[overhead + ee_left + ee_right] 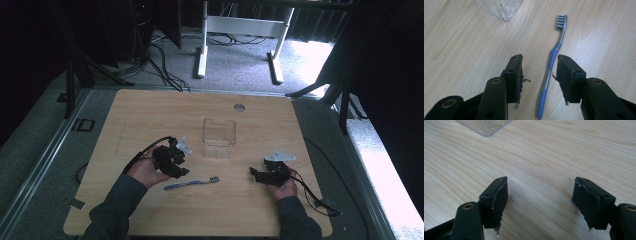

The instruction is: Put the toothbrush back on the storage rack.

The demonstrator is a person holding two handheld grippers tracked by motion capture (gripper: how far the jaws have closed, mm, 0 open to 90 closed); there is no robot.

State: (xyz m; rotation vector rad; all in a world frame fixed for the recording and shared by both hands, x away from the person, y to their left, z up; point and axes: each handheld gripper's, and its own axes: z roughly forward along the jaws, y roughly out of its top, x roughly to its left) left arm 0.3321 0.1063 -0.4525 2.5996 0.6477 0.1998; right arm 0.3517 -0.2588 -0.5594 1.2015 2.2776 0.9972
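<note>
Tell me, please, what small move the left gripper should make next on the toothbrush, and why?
Probably close the left gripper on the toothbrush. Its handle already lies on the table between the open jaws, nearer the right-hand pad in the left gripper view, and nothing grips it.

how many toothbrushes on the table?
1. A blue and grey toothbrush lies flat on the wooden table, near the front edge, in front of the clear plastic container. In the left gripper view it lies between the open left hand-held gripper jaws. None hidden, as far as shows.
</note>
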